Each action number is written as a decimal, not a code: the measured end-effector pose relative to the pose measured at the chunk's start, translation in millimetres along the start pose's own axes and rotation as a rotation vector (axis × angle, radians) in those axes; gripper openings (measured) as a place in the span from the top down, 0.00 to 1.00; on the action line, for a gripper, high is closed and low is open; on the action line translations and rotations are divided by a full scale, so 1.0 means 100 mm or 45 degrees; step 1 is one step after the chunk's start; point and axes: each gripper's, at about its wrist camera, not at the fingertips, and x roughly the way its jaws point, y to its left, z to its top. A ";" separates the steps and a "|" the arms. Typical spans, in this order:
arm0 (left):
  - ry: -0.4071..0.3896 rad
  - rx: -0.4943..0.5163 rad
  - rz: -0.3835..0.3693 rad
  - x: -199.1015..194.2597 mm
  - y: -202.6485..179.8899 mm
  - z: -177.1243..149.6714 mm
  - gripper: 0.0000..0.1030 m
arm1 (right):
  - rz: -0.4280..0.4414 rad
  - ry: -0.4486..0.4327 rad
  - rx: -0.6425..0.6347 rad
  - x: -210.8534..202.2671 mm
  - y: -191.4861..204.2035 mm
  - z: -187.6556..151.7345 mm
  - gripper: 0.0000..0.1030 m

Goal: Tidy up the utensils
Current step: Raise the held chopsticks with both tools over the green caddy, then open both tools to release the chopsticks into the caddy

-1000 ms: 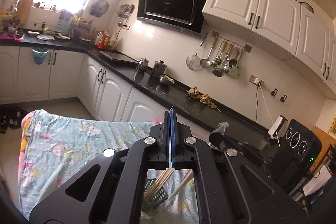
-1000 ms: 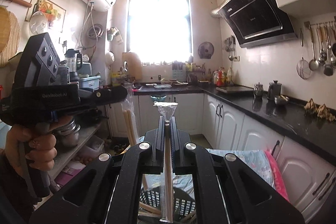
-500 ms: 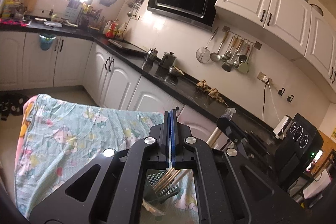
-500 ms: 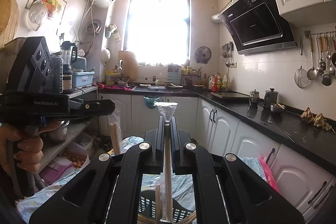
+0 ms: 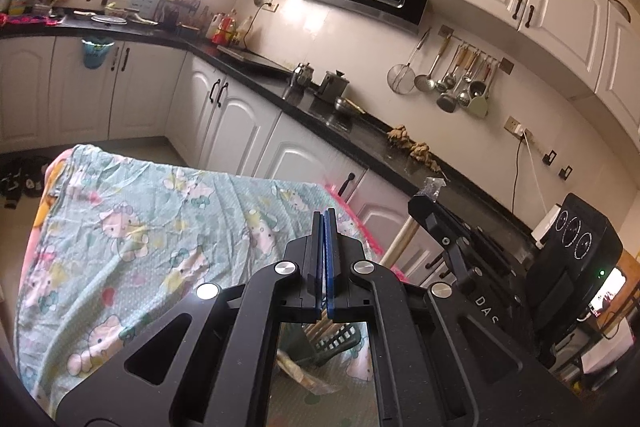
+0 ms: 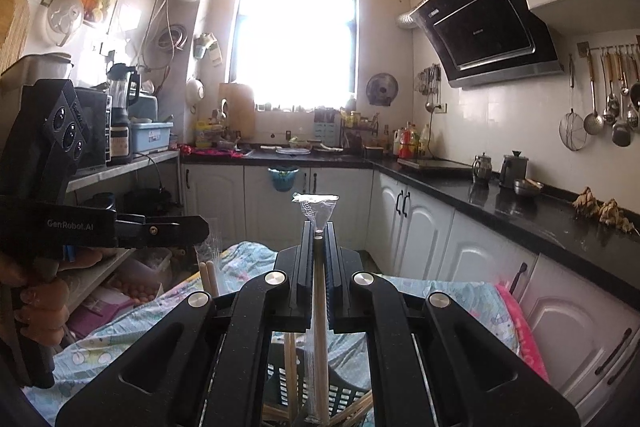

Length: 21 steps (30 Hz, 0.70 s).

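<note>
2 grippers are raised above a table draped in a cartoon-print cloth [image 5: 132, 251]. Right gripper [image 6: 319, 239]: jaws closed on 1 plastic-wrapped chopstick pair [image 6: 319, 311], held upright, wrapper top protruding above the fingertips. Left gripper [image 5: 324, 223]: jaws pressed together; in the right wrist view a second wrapped chopstick pair [image 6: 209, 267] hangs below its tip, but the contact point is not visible. A dark slotted basket [image 6: 280, 383] holding more chopsticks sits on the cloth beneath both grippers.
</note>
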 end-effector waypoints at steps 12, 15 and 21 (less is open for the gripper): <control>0.028 -0.019 0.036 0.09 0.09 -0.16 1.00 | -0.020 0.110 0.032 0.17 0.04 -0.25 0.95; 0.031 -0.034 0.039 0.09 0.12 -0.18 1.00 | -0.041 0.161 0.044 0.21 0.05 -0.31 0.84; 0.005 -0.033 0.071 0.00 0.16 -0.20 0.80 | -0.040 0.199 0.079 0.17 0.03 -0.36 0.60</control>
